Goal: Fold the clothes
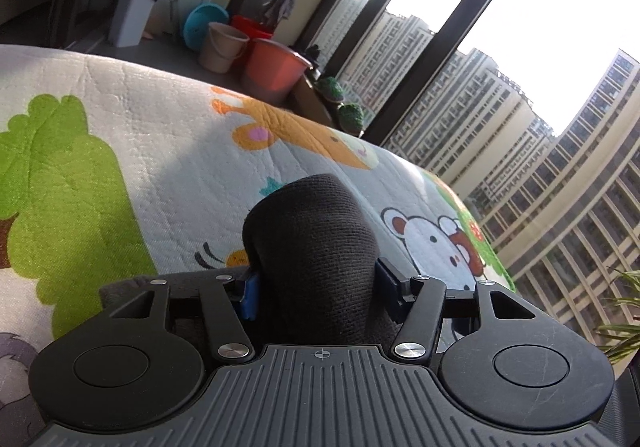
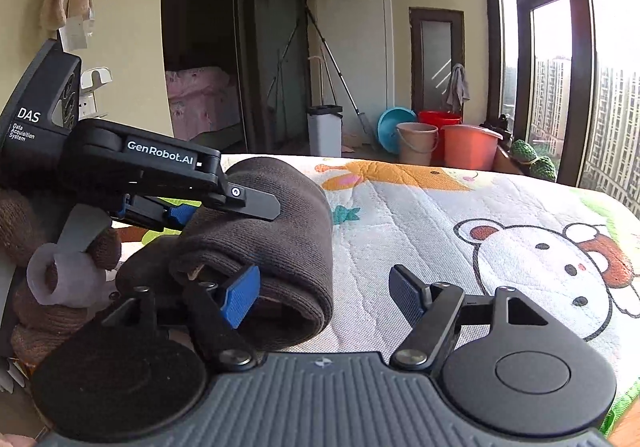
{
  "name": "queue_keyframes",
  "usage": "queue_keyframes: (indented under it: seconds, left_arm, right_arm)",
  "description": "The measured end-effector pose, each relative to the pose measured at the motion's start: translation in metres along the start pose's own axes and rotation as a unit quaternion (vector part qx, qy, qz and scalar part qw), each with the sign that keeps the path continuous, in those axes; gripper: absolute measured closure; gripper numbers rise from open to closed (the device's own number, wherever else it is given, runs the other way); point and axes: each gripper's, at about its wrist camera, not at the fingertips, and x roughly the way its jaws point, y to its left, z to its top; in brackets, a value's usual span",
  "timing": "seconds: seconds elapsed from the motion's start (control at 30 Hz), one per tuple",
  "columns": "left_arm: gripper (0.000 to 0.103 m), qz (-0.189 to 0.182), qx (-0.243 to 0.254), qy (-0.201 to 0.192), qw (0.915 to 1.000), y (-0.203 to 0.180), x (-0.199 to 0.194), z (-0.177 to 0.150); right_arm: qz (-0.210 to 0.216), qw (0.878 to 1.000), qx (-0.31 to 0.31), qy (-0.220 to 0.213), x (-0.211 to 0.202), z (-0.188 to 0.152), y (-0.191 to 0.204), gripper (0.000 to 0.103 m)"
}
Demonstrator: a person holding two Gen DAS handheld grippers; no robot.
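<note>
A dark brown knitted garment [image 2: 280, 231] lies rolled into a thick bundle on the cartoon-print quilt [image 2: 440, 215]. My left gripper [image 1: 316, 283] is shut on this bundle [image 1: 312, 243], its blue pads pressed against both sides. In the right wrist view the left gripper [image 2: 224, 207] comes in from the left and clamps the roll from above. My right gripper [image 2: 324, 299] is open; its left pad touches the front edge of the roll, its right pad hangs free over the quilt.
The quilt [image 1: 160, 135] covers a raised surface that ends at the far edge. Beyond it stand buckets [image 2: 468, 147], a blue basin [image 2: 394, 123], a white bin [image 2: 325, 129] and a mop. Large windows [image 1: 520, 47] are on the right. A gloved hand [image 2: 64, 279] holds the left gripper.
</note>
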Motion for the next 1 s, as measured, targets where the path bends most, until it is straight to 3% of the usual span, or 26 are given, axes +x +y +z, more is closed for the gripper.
queue_keyframes:
  seconds: [0.27,0.53,0.67,0.83,1.0]
  left_arm:
    - [0.045,0.004,-0.037,-0.007,0.9993,0.045,-0.032,-0.003]
    - [0.03,0.016,-0.062,-0.003,0.998,0.076,-0.052,-0.012]
    - [0.024,0.023,-0.066,0.009,0.9975,0.082,-0.052,-0.02]
    - [0.018,-0.002,-0.113,0.026,0.9933,0.101,-0.048,-0.024]
    - [0.009,-0.05,-0.143,0.037,0.9877,0.118,-0.043,-0.022]
  right_arm:
    - [0.023,0.999,0.03,-0.006,0.007,0.005,-0.003,0.027]
    - [0.093,0.992,0.086,-0.008,0.029,0.024,-0.008,0.021]
    - [0.165,0.964,0.207,0.011,0.052,0.034,-0.036,0.02]
    - [0.202,0.947,0.225,0.105,0.102,0.02,-0.036,0.02]
    - [0.271,0.912,0.281,0.127,0.125,0.0,-0.038,0.022]
